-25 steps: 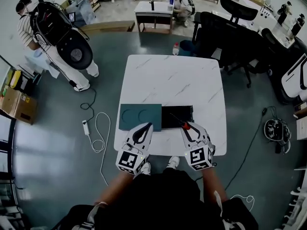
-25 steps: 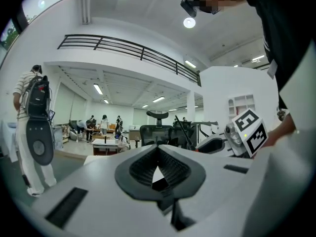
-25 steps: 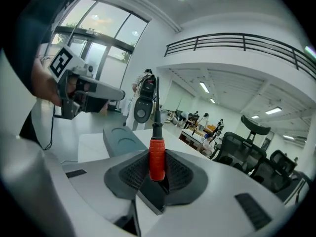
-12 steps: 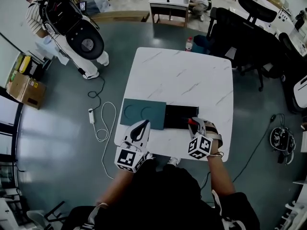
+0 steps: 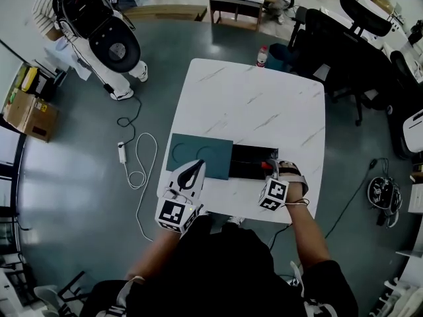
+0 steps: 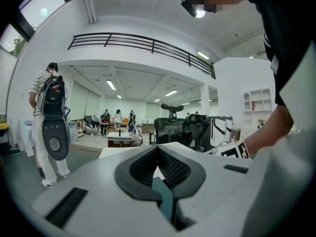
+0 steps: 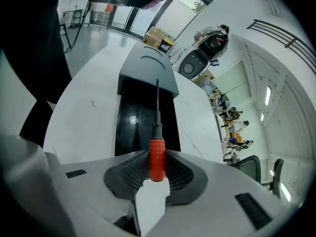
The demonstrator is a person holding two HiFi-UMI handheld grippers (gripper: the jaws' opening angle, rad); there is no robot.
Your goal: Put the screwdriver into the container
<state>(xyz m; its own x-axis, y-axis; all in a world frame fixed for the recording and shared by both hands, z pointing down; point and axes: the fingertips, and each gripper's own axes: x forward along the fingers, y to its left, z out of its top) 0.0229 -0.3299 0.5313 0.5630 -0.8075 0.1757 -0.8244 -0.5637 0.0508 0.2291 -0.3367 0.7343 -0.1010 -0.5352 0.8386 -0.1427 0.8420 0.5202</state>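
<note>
My right gripper [image 5: 273,168] is shut on the red handle of the screwdriver [image 7: 157,158]. Its thin dark shaft [image 7: 157,95] points down at the black container [image 7: 140,117], which lies open on the white table [image 5: 254,104]. In the head view the red handle [image 5: 266,166] hangs over the right end of the container [image 5: 248,162]. A dark green lid [image 5: 198,154] lies flat against the container's left side. My left gripper [image 5: 195,166] hovers at the lid's near edge. It is shut and holds nothing, and in its own view the tips [image 6: 158,148] meet.
The container and lid sit close to the table's near edge. A person with a large backpack [image 5: 92,25] stands on the floor at the far left. A white cable and power strip [image 5: 132,167] lie left of the table. Black office chairs [image 5: 330,41] stand at the far right.
My right gripper has dropped and rolled, so the screwdriver now points down into the container's right end. The left gripper has shifted a little toward the lid.
</note>
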